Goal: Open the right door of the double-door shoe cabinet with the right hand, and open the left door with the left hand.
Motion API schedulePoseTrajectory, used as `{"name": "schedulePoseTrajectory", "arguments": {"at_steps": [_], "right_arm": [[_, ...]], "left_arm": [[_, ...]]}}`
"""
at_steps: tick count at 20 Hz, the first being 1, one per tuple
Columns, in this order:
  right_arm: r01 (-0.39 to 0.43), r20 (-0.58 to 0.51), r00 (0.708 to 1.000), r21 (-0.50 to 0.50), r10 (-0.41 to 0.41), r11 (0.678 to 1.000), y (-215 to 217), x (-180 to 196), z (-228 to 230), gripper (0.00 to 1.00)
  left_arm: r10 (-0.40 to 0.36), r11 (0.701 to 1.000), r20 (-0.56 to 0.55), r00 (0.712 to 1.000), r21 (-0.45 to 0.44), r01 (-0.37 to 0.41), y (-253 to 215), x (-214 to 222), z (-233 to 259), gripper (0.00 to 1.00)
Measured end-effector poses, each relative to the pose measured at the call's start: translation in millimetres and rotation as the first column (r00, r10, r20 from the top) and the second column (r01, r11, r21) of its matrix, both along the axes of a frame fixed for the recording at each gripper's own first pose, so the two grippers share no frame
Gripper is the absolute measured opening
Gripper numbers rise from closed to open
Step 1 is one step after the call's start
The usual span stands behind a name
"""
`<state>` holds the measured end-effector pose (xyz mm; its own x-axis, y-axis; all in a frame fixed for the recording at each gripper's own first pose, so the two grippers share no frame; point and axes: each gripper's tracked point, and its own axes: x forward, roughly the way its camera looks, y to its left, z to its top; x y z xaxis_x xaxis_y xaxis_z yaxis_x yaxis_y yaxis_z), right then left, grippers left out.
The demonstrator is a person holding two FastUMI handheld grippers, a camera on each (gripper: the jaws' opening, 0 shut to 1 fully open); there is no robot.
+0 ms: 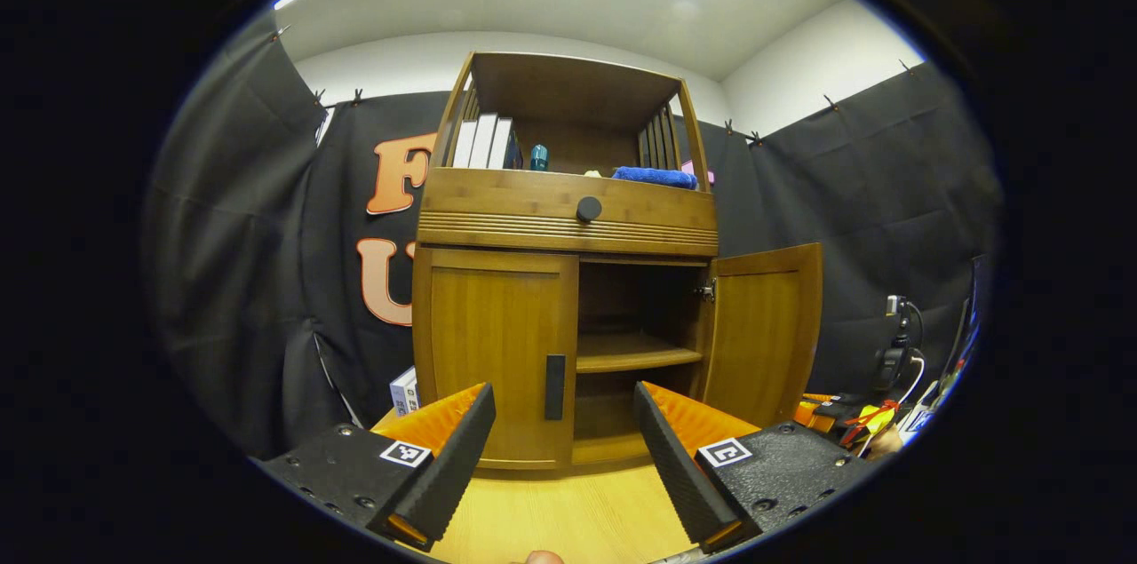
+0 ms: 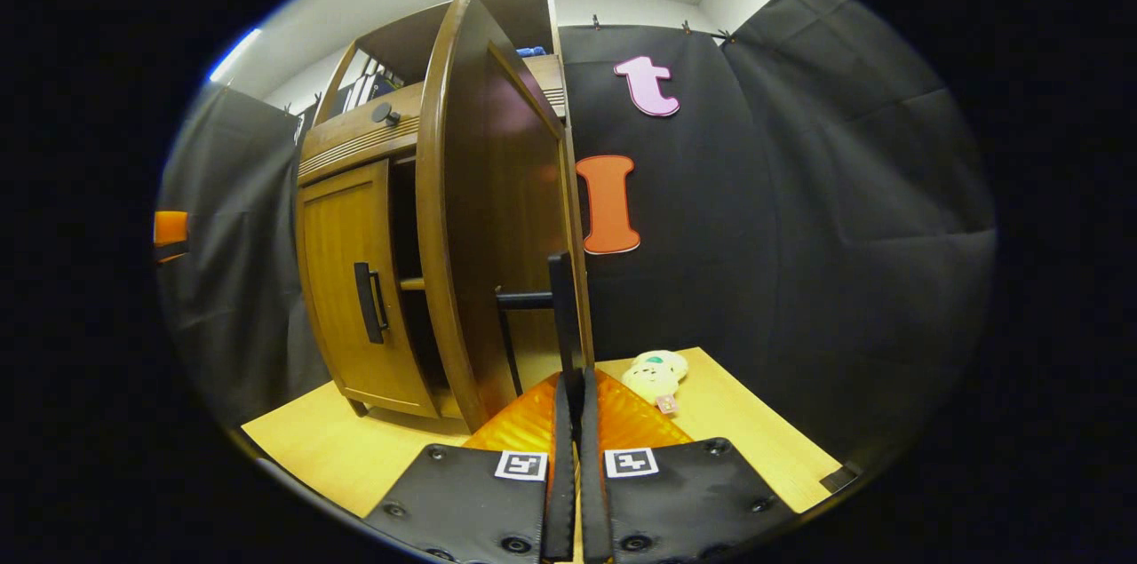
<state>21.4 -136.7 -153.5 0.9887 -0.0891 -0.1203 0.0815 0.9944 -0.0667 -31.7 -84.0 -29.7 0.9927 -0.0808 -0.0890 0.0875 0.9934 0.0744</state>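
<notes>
The brown wooden double-door shoe cabinet point(image 1: 568, 280) stands on a pale yellow wooden tabletop point(image 1: 568, 520) against the black cloth wall. It has two lower doors. The left door point(image 1: 497, 351) is closed, with its one black vertical bar handle point(image 1: 555, 386) near its inner edge. The right door point(image 1: 764, 333) stands swung open, and behind it the dark interior shows one shelf board point(image 1: 635, 355); the back of the compartment is too dark to make out.

In the right gripper view the open right door point(image 2: 497, 218) is seen edge-on and close, hiding most of the cabinet's right half. Its black bar handle point(image 2: 560, 306) runs down into the right gripper point(image 2: 573, 404), whose two fingers are pressed together with the handle's lower end between them; the contact itself is hidden behind the fingertips.

The left gripper point(image 1: 564, 422) hovers in front of the closed left door with its two fingers spread wide, touching nothing, the handle seen between them farther off.

Above the doors is one drawer front with a round black knob point(image 1: 588, 209). The open top shelf holds about three white books point(image 1: 484, 142), one small teal bottle point(image 1: 539, 157) and one folded blue cloth point(image 1: 655, 177); something pink behind the cloth is cut off.

One cream plush toy point(image 2: 655, 376) lies on the tabletop beside the open door. A white box point(image 1: 404, 391) is half hidden at the cabinet's left foot.
</notes>
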Motion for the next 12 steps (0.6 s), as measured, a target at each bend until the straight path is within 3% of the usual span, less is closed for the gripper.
{"name": "schedulePoseTrajectory", "arguments": {"at_steps": [2, 4, 6, 9, 12], "right_arm": [[-0.001, 0.002, 1.000, 0.002, 0.001, 1.000, -7.1, 0.5, 2.5, 0.17], [-0.003, 0.004, 1.000, 0.011, 0.003, 1.000, -13.4, 1.2, 3.6, 0.17], [-0.012, 0.004, 1.000, 0.020, 0.012, 1.000, -18.1, -0.2, 5.0, 0.10], [-0.024, 0.001, 1.000, 0.019, 0.024, 1.000, -23.9, 0.1, 5.8, 0.09], [-0.025, 0.000, 1.000, 0.028, 0.025, 0.999, -31.5, -2.5, 7.8, 0.01]], "left_arm": [[0.002, 1.000, -0.002, 1.000, 0.003, -0.002, -2.6, 1.8, -1.4, 0.94], [0.006, 1.000, -0.005, 1.000, 0.006, -0.006, -4.2, 4.7, -3.0, 0.94], [0.008, 1.000, -0.009, 1.000, 0.006, -0.007, -7.3, 6.7, -6.0, 0.92], [0.010, 1.000, -0.018, 1.000, 0.007, -0.009, -11.6, 13.6, -12.0, 0.92], [0.022, 1.000, -0.028, 0.999, 0.017, -0.021, -10.3, 24.2, -22.0, 0.94]]}}
